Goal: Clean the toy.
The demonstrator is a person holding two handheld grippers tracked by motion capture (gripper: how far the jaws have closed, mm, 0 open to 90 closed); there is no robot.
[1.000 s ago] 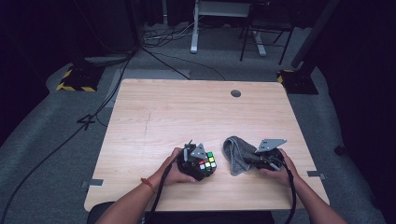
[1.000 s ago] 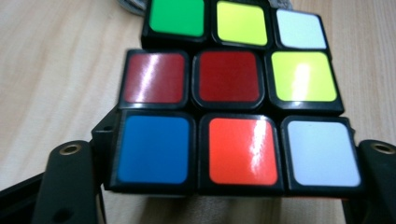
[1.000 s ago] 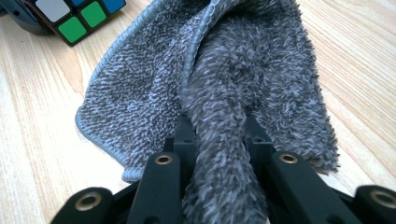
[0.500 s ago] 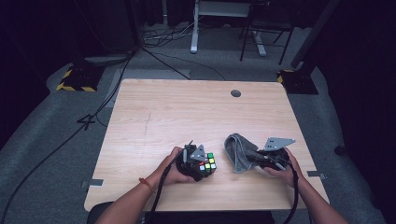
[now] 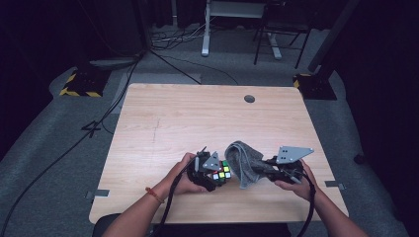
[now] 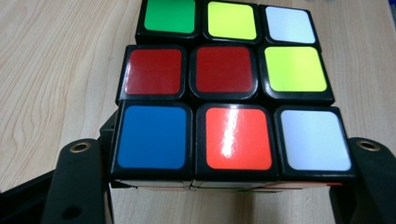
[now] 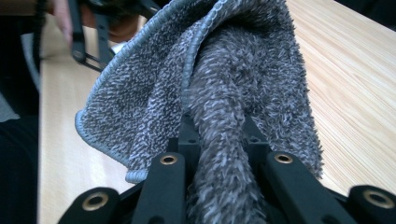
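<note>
At the table's near edge, the left gripper [image 5: 213,174] clamps the puzzle cube [image 6: 224,93] by two opposite faces: rigid, glossy, liable to slip. Just beside it, the right gripper [image 5: 264,169] pinches a bunched grey towel [image 7: 219,93], soft and light

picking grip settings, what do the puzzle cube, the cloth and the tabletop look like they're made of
Puzzle cube: likely hard plastic, black body with glossy coloured tiles; light glints off the orange one.
Cloth: grey, soft, probably microfibre terry; fuzzy pile, stitched hem, folds limply.
Tabletop: pale wood grain, matte and smooth; solid wood or laminate, can't tell which.
</note>
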